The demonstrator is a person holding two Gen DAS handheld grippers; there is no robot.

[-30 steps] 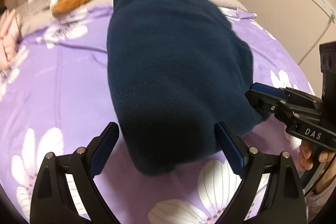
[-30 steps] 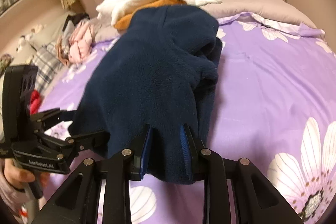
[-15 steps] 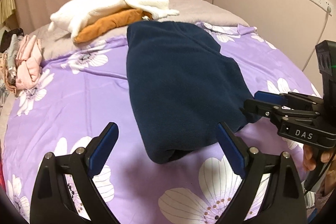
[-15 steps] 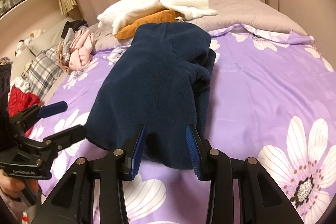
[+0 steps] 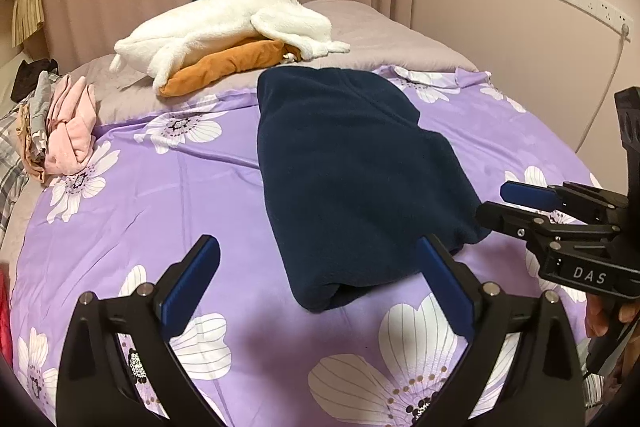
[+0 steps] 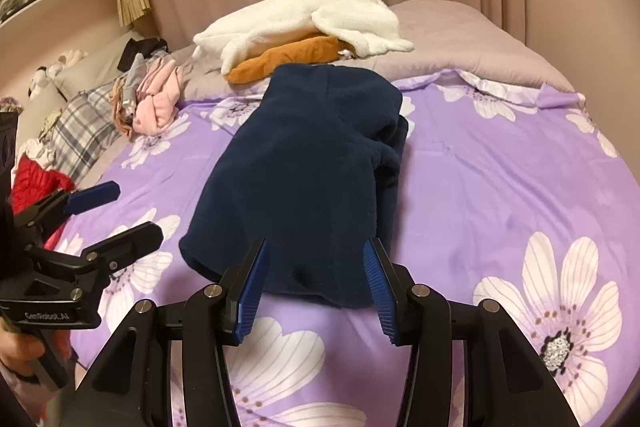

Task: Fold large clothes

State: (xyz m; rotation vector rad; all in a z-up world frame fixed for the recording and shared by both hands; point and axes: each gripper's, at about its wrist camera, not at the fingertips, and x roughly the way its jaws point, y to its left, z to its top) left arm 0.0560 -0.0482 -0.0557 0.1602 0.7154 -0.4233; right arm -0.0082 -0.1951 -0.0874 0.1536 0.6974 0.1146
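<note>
A folded navy fleece garment lies flat along the middle of the bed's purple flowered sheet. My left gripper hovers over the garment's near left corner, its jaws wide and still opening, with nothing between the pads. My right gripper hangs above the near right edge, its jaws opening and clear of the fabric. Each gripper shows in the other's view: the right gripper at the garment's right corner, the left gripper off its left side. A hand holds each handle.
A white fleece lies over an orange garment on the grey cover at the head of the bed. Pink crumpled clothes, a plaid pillow and a red garment sit at the left. A wall with sockets stands at the right.
Both grippers have drawn back and up from the garment's near edge. The right jaws have let go of the hem and widened. The garment now lies flat on the sheet.
</note>
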